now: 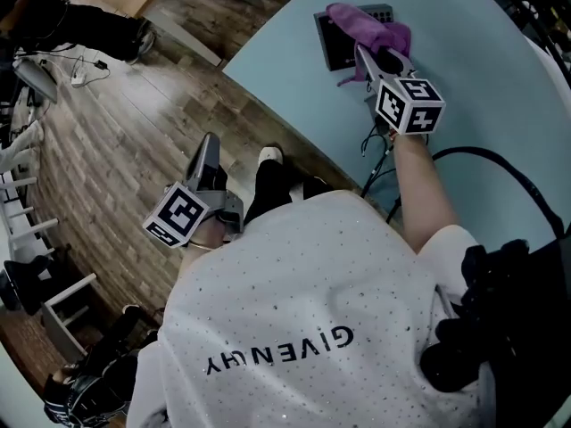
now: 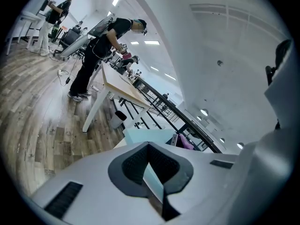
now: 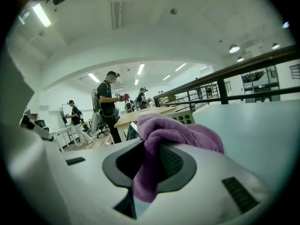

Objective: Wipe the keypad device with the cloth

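Note:
A dark keypad device (image 1: 339,36) lies at the far end of the pale blue table (image 1: 482,105). A purple cloth (image 1: 370,27) drapes over it, and my right gripper (image 1: 382,59) is shut on the cloth's near end. In the right gripper view the purple cloth (image 3: 176,135) bunches between the jaws, with the keypad device (image 3: 185,118) just beyond. My left gripper (image 1: 210,150) hangs off the table over the wooden floor, shut with nothing in it. From the left gripper view the cloth (image 2: 187,143) and device (image 2: 175,139) show far off.
A black cable (image 1: 500,163) runs across the table near my right arm. Wooden floor (image 1: 134,123) lies left of the table. Other people (image 2: 101,46) work at a light wooden table (image 2: 124,86) in the distance, with railings behind.

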Available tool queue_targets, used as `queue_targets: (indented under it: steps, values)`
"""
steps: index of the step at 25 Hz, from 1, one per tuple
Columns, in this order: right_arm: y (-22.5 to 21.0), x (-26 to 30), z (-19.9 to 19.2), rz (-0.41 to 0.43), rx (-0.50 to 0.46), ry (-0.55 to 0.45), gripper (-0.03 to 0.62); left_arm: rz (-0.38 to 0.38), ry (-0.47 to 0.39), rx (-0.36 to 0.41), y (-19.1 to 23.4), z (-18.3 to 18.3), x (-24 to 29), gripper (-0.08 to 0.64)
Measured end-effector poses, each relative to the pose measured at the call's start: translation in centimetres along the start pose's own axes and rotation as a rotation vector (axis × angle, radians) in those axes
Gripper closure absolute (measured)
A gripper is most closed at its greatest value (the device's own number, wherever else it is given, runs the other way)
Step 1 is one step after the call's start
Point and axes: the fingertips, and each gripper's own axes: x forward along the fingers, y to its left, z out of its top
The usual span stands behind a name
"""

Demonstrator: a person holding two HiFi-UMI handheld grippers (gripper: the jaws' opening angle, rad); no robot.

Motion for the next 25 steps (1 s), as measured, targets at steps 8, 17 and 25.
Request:
queue_targets:
  steps: [8, 17, 25]
  values:
    - [-5.8, -2.5, -0.9, -0.146, 0.137, -0.041, 0.520, 0.006, 0.020, 0.001, -0.5, -1.7, 0.1, 0.560]
    - [-5.4, -2.7, -0.5, -0.153, 0.171, -0.059, 0.520, 0.016, 0.024, -0.004, -0.1, -1.8, -0.8, 0.560]
    - [4.1, -1.9, 0.9, 0.147, 0.042, -0.019, 0.520, -0.002, 0.018, -0.006, -2.2, -2.1, -1.0, 0.560]
